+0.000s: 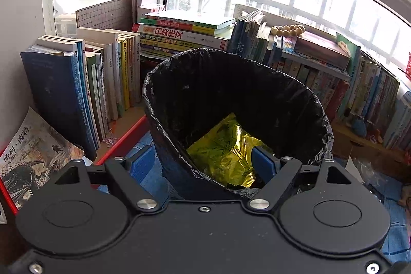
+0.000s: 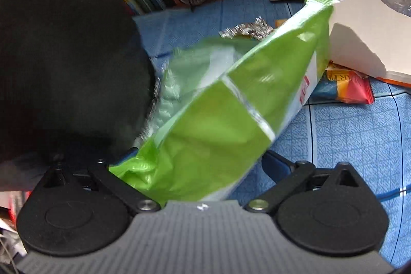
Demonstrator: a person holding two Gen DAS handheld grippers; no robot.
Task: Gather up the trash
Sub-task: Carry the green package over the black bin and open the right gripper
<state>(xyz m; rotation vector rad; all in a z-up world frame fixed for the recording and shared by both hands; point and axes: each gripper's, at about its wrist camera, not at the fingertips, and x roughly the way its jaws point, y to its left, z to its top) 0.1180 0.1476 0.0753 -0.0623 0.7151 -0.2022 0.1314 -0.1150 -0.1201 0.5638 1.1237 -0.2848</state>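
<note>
One yellow wrapper already lies in the black-lined bin, centre frame, left gripper fingers spread astride its near rim, while the right gripper fingers look spread around the green bag, grip uncertain, foil scrap and colourful packet still on the blue surface.

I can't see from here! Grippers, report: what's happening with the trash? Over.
Left gripper open, straddling bin rim. Yellow wrapper already inside. Right gripper open, green bag lying between its fingers. Foil scrap, orange packet on blue mat.
</note>
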